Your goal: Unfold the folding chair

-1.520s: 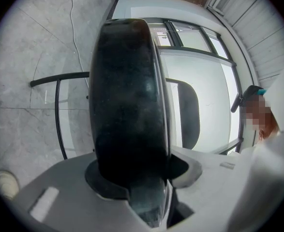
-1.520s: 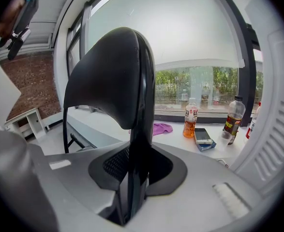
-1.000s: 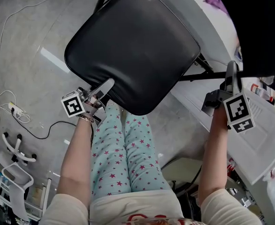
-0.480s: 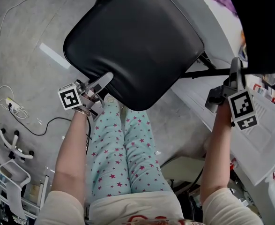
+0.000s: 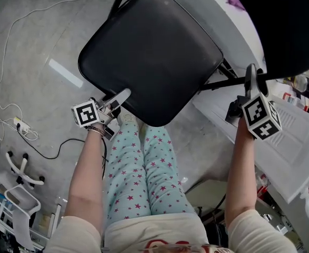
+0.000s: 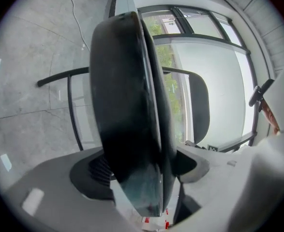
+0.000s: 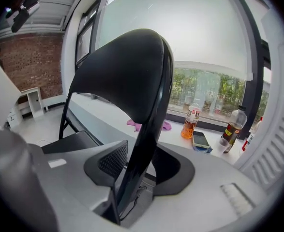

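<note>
The folding chair's black padded seat [image 5: 151, 57] lies spread out below me, its dark backrest [image 5: 286, 25] at the upper right. My left gripper [image 5: 120, 96] grips the seat's near-left edge. In the left gripper view the seat edge [image 6: 125, 105] fills the gap between the jaws of the left gripper [image 6: 142, 178]. My right gripper [image 5: 249, 78] is at the black frame tube [image 5: 222, 83] under the backrest. The right gripper's [image 7: 137, 168] jaws have just been opening. The tube [image 7: 144, 149] stands between them with gaps on both sides, and the backrest [image 7: 127, 76] rises above.
The person's legs in star-patterned trousers [image 5: 143, 173] stand just behind the seat. A white cable [image 5: 17, 36] and a power strip [image 5: 18, 124] lie on the floor to the left. A white sill holds bottles [image 7: 191, 120], a phone [image 7: 200, 140] and a purple cloth [image 7: 149, 124]. A white panel [image 5: 280, 152] is at the right.
The left gripper and the seat's near edge have shifted slightly down and to the right. The right gripper has rolled, so its marker cube sits at a new tilt.
</note>
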Tool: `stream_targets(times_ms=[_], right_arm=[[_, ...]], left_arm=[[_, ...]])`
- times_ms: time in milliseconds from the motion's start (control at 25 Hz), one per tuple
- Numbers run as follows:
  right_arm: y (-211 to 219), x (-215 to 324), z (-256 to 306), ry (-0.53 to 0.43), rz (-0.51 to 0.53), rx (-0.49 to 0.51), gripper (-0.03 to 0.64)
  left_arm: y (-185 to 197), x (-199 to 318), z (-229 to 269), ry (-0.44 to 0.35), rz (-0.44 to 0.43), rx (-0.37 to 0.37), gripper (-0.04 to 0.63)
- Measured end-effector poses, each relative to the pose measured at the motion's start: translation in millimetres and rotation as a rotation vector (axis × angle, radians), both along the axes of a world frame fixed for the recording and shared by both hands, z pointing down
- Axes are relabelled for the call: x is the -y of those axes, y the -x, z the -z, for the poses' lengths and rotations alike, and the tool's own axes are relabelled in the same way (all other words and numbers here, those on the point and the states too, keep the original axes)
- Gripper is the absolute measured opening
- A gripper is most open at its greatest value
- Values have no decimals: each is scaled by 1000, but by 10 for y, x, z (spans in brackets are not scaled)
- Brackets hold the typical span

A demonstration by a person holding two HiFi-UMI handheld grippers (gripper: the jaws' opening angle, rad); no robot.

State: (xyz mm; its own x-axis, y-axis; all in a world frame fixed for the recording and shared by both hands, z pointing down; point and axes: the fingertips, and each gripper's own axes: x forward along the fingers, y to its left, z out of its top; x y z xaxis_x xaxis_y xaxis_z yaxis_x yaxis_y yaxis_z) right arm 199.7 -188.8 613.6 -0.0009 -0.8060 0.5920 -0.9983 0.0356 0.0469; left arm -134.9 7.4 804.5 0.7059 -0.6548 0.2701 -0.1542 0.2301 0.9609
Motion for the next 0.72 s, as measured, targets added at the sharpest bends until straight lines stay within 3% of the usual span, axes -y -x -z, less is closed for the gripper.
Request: stream_targets(times_ms=[160,280,400,440,600,720], right_arm=[[-17,-150,-7,20,-5,-1,222],[-3,-326,42,32,-28,5,224],[44,-496,142,43,-54,26,229],[69,-541,192,45,-58,36,225],[260,-669,459,41,-32,81,210],[496,-718,724,22,7,121,190]], left_arm=[[129,-98,128,48,71,-25,362],[401,-194,232,35,134,96,362],[682,-299,451,11,144,301,362],[697,-293,586,-5,160,320,362],[594,-117,1242,-80,184,359,362],[276,208,1829,-209,137,303,361]])
